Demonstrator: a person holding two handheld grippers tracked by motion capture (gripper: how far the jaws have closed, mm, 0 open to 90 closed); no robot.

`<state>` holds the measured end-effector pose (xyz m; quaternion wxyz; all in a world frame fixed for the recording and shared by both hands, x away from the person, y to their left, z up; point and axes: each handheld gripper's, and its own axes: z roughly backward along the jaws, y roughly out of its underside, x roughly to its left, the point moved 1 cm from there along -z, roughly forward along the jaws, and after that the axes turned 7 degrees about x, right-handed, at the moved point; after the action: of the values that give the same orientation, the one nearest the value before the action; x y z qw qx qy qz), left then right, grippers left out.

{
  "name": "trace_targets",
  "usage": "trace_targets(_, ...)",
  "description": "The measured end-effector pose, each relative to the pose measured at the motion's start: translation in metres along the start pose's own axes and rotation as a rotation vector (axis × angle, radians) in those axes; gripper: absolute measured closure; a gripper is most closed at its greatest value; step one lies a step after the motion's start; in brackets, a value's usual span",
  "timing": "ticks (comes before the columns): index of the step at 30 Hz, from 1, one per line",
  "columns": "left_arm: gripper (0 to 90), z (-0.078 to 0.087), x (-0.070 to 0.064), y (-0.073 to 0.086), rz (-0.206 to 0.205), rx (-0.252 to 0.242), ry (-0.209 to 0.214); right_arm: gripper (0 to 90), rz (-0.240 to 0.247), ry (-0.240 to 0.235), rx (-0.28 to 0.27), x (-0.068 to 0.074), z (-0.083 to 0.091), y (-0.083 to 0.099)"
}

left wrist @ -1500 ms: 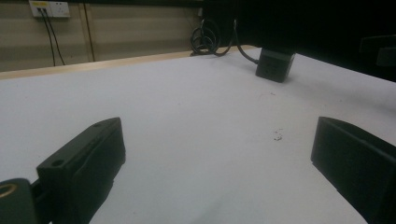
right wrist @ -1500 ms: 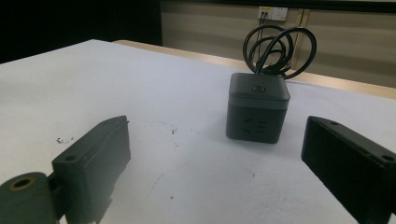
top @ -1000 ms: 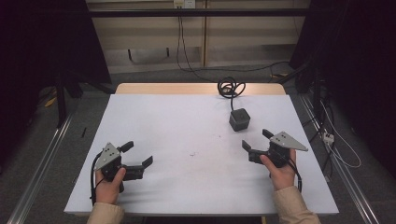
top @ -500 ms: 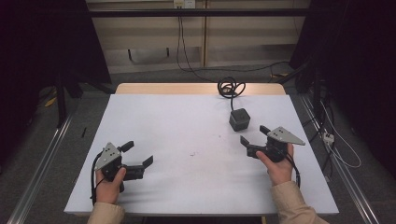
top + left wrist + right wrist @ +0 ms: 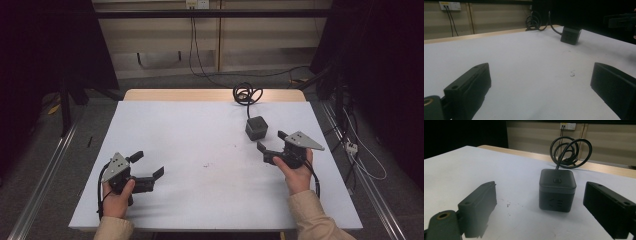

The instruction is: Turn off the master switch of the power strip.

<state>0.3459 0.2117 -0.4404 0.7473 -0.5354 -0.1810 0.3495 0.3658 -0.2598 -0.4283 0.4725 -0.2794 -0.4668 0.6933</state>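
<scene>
A person sits at a white table (image 5: 200,130) holding a two-jaw gripper in each hand. The thing being worked toward is a small dark grey cube-shaped power socket (image 5: 256,128), standing upright on the right half of the table, toward the far edge. Its black cord (image 5: 247,94) runs back from it and lies in loose coils at the table's far edge. The right gripper (image 5: 274,145) sits just on the near side of the cube, close but not touching, pointing at it. Its jaws are spread wide with nothing between them. In the right gripper view the cube (image 5: 557,190) stands ahead in the gap between the two black jaws, its top button and front sockets facing the camera. The left gripper (image 5: 148,171) rests low near the table's front left corner, well apart from the cube, its jaws also spread and empty. In the left gripper view the cube (image 5: 570,35) appears far off to the upper right. The step in hand looks like the approach before a grasp. The next move likely calls for sliding the right gripper forward until the jaws flank the cube's two sides, then squeezing squarely on its flat walls.
</scene>
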Motion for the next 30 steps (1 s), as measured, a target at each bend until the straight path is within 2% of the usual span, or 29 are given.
trace_targets(11,2.6,0.000,0.000,0.000,-0.004,0.001,0.002,11.2,0.001,0.006,0.014,-0.004,-0.011,-0.004)
trace_targets(30,2.6,0.000,0.000,0.000,0.001,-0.002,0.004,11.9,-0.017,0.003,-0.006,-0.009,-0.025,-0.014)
